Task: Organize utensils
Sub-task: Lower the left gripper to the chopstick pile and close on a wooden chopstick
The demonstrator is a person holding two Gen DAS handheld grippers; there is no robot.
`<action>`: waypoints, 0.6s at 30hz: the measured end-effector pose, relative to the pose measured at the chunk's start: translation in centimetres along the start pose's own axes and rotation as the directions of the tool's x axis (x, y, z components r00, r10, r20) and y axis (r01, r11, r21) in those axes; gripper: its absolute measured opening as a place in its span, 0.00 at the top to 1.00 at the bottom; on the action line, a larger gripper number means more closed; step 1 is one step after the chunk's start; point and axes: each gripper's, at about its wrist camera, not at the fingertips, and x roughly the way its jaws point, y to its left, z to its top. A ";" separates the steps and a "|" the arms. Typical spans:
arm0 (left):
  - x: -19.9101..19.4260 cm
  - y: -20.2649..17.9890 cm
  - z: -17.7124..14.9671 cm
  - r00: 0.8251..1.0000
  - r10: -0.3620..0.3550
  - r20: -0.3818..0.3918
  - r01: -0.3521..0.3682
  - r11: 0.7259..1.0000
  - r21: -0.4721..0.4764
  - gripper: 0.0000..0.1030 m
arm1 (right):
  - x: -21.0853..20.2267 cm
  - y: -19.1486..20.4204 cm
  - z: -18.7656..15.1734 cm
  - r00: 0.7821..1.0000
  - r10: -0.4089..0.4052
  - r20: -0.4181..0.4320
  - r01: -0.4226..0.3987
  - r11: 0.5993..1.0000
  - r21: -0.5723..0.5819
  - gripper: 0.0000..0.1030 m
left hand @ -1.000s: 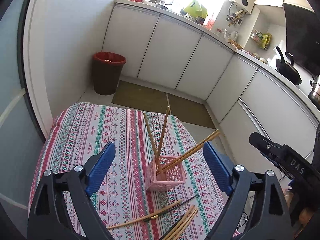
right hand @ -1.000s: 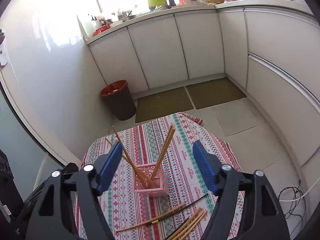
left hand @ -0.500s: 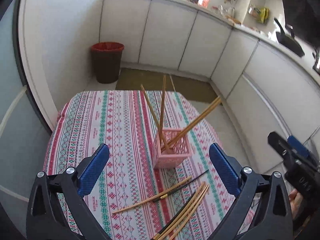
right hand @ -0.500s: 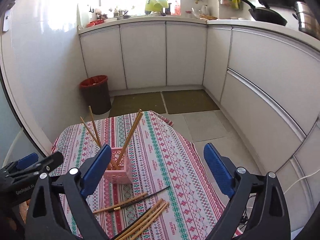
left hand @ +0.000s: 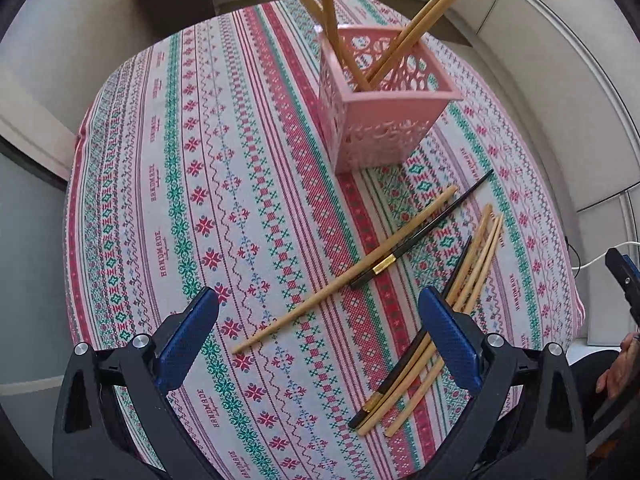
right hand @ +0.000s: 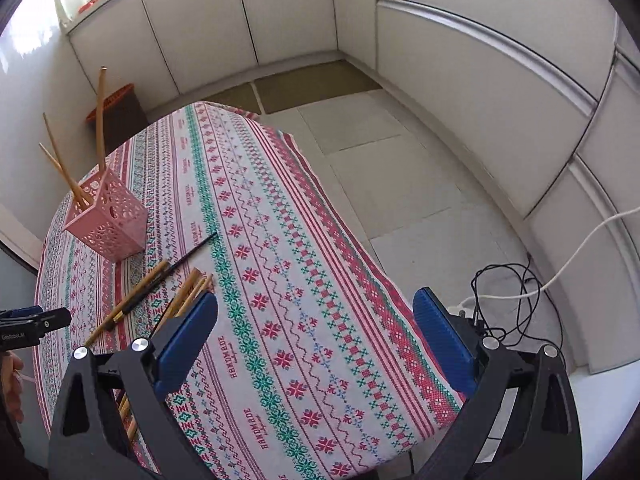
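A pink perforated basket (left hand: 384, 120) stands on the patterned tablecloth (left hand: 200, 200) and holds several wooden chopsticks (left hand: 420, 16) leaning outward. In front of it lie a loose wooden chopstick (left hand: 344, 276), a black chopstick with a gold band (left hand: 424, 232), and a bundle of wooden chopsticks with a black one (left hand: 472, 264). My left gripper (left hand: 318, 294) hangs open just above the loose wooden chopstick, its right finger over the bundle. My right gripper (right hand: 316, 296) is open over bare cloth, with the bundle (right hand: 188, 292) beside its left finger and the basket (right hand: 108, 220) far left.
The round table's edge (right hand: 384, 280) drops off under the right gripper's right finger. Cables (right hand: 512, 292) lie on the tiled floor beyond. A red-rimmed bin (right hand: 116, 112) stands behind the table by white cabinets (right hand: 480, 80). A hand (left hand: 616, 372) shows at the right edge.
Both grippers have come down close to the table and tipped downward. The right gripper's jaws have spread wider, and it now looks over the table's right side.
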 end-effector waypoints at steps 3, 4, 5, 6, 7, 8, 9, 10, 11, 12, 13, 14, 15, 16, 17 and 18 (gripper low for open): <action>0.4 1.3 -0.1 0.999 0.013 -0.038 -0.014 1.000 -0.022 0.07 | -0.2 -0.8 0.1 0.999 0.039 0.011 -0.039 0.999 0.036 0.07; 0.4 1.9 -0.3 0.999 0.004 -0.045 -0.006 0.999 -0.039 0.07 | 0.0 -1.1 0.1 0.999 0.046 0.005 -0.047 0.997 0.055 0.07; 0.4 2.6 -0.6 0.999 -0.004 -0.051 0.001 0.999 -0.055 0.07 | 0.3 -1.4 0.2 0.998 0.060 -0.007 -0.059 0.995 0.082 0.07; 0.6 3.4 -0.9 0.998 -0.008 -0.061 0.003 0.997 -0.077 0.07 | 0.6 -1.7 0.3 0.997 0.074 -0.020 -0.071 0.992 0.109 0.07; 0.9 4.2 -1.4 0.997 -0.006 -0.076 -0.002 0.994 -0.106 0.07 | 1.0 -2.1 0.4 0.995 0.092 -0.039 -0.086 0.986 0.143 0.07; 1.2 5.0 -1.8 0.995 -0.003 -0.100 -0.010 0.990 -0.139 0.07 | 1.3 -2.4 0.5 0.991 0.119 -0.059 -0.106 0.978 0.178 0.07; 1.6 5.6 -2.1 0.993 -0.002 -0.120 -0.017 0.987 -0.160 0.07 | 1.7 -2.8 0.6 0.986 0.146 -0.075 -0.128 0.970 0.207 0.07; 1.9 6.2 -2.5 0.991 -0.008 -0.136 -0.017 0.984 -0.180 0.07 | 2.0 -2.9 0.6 0.981 0.175 -0.088 -0.150 0.960 0.237 0.07; 2.2 6.8 -2.8 0.988 -0.016 -0.151 -0.015 0.979 -0.205 0.07 | 2.2 -3.0 0.5 0.975 0.198 -0.097 -0.167 0.951 0.261 0.07; 2.4 7.2 -3.1 0.987 -0.015 -0.158 -0.021 0.975 -0.222 0.07 | 2.4 -3.0 0.5 0.971 0.213 -0.104 -0.178 0.944 0.278 0.07; 2.5 7.4 -3.2 0.988 -0.013 -0.152 -0.023 0.973 -0.232 0.08 | 2.4 -2.9 0.4 0.970 0.219 -0.109 -0.181 0.942 0.283 0.07; 2.5 7.4 -3.1 0.991 -0.017 -0.136 -0.016 0.972 -0.235 0.08 | 2.5 -2.6 0.4 0.969 0.219 -0.111 -0.180 0.943 0.280 0.07; 2.4 7.2 -3.0 0.993 -0.028 -0.111 0.002 0.973 -0.232 0.09 | 2.4 -2.3 0.3 0.970 0.215 -0.111 -0.178 0.946 0.272 0.07; 2.1 6.3 -2.5 0.996 -0.050 -0.079 0.033 0.977 -0.212 0.09 | 2.4 -2.1 0.3 0.972 0.208 -0.108 -0.175 0.949 0.261 0.07; 1.9 5.2 -2.0 0.996 -0.071 -0.050 0.061 0.981 -0.182 0.10 | 2.3 -1.7 0.3 0.975 0.196 -0.104 -0.166 0.955 0.244 0.07; 1.4 3.8 -1.6 0.996 -0.092 -0.015 0.089 0.986 -0.140 0.10 | 2.2 -1.6 0.3 0.978 0.185 -0.101 -0.158 0.960 0.231 0.07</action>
